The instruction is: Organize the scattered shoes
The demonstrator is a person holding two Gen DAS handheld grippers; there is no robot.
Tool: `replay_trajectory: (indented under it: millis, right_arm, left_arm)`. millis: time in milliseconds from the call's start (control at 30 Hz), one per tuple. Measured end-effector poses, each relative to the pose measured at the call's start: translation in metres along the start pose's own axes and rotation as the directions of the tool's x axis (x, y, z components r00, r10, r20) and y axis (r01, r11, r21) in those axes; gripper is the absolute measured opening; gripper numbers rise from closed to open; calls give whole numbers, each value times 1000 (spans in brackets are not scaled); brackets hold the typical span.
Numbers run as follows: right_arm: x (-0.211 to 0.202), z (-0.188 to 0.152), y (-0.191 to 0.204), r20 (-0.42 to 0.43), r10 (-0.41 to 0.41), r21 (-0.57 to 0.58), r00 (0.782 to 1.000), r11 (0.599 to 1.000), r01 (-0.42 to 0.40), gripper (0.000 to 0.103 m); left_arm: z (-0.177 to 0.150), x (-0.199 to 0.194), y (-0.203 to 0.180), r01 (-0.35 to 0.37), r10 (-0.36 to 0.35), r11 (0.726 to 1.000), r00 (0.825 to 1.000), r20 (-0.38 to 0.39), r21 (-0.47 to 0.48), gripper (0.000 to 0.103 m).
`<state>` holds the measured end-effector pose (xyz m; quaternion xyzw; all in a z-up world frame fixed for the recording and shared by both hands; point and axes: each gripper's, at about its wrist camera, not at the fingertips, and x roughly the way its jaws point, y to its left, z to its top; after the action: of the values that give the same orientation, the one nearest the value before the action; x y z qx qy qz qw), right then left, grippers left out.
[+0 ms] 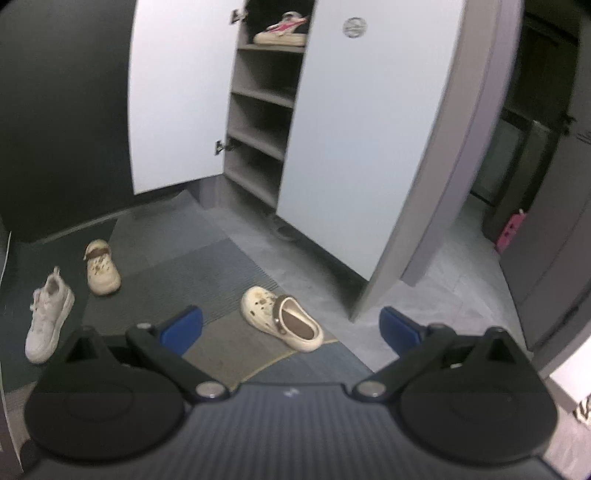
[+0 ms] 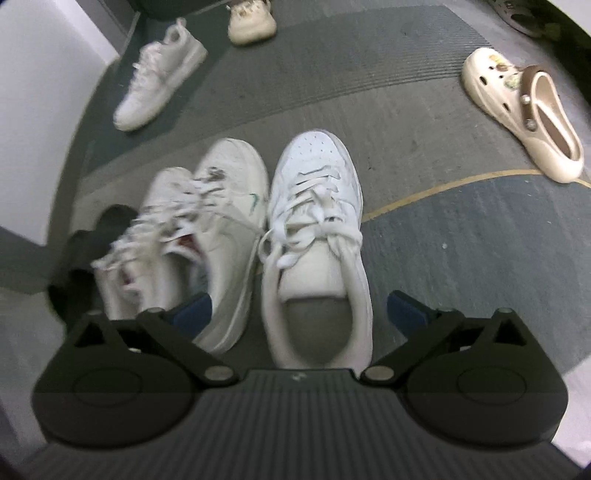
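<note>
Straight under the right tongs [image 2: 299, 306], heel end nearest and toe pointing away: a white sneaker [image 2: 314, 221] on the grey carpet [image 2: 443, 240]. Long axis in line with the fingers, so the heel collar sits framed between the two blue pads, touched by neither. Spread about as wide as possible, gripping nothing.

Tight against its left flank, parallel, a second sneaker [image 2: 221, 221], cream-white with a small green mark, blurred.

Smooth white upper, perforated toe, thick white laces in a loose knot, pale tongue, mouth open and empty. Probably soft at the collar and firmer round the heel; best pinched across the heel, judging by this alignment. Clearly a job for the right hand, not the left.

Off to the right, well apart, a cream clog [image 2: 524, 114]; farther ahead, a lone white sneaker [image 2: 159, 74].

Left tongs [image 1: 291, 326] likewise wide open and empty, facing an open cupboard [image 1: 258, 140] with mostly bare shelves and one pink-trimmed shoe [image 1: 282, 27] up top.
</note>
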<state>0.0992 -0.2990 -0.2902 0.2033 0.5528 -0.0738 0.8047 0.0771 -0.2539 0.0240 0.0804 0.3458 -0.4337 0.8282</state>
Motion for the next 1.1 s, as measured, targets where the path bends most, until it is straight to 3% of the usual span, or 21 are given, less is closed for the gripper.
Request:
replay_trajectory:
  millis: [167, 300, 433, 567, 700, 900, 1033, 1100]
  right_arm:
    - [-85, -15, -18, -9, 0, 21, 1000, 1000, 0, 103]
    - [-132, -27, -27, -10, -63, 57, 998, 996, 63, 103]
    - [-168, -35, -29, 73, -18, 72, 997, 997, 12, 103]
    - [-183, -32, -26, 164, 24, 46, 986, 998, -32, 103]
    - [-188, -33, -24, 193, 56, 41, 979, 997, -65, 103]
    - [-202, -29, -21, 254, 46, 31, 966, 998, -55, 103]
    - [-210, -19, -11, 320, 42, 72, 947, 995, -69, 103]
    - [-214, -11, 4, 355, 52, 28, 933, 997, -66, 103]
  left_arm:
    - [6, -2, 21, -26, 25, 999, 1000, -4, -39, 103]
    - [10, -6, 41, -82, 83, 994, 996, 14, -68, 103]
    - [11, -11, 62, -130, 133, 988, 990, 34, -88, 103]
    - [6, -13, 80, -194, 199, 978, 979, 55, -82, 103]
    - [-7, -7, 99, -249, 251, 966, 968, 22, -63, 103]
    - [-20, -10, 124, -301, 302, 952, 953, 10, -64, 103]
    - [-20, -31, 149, -231, 236, 965, 971, 31, -121, 103]
    - [-19, -49, 161, -212, 223, 968, 973, 68, -135, 103]
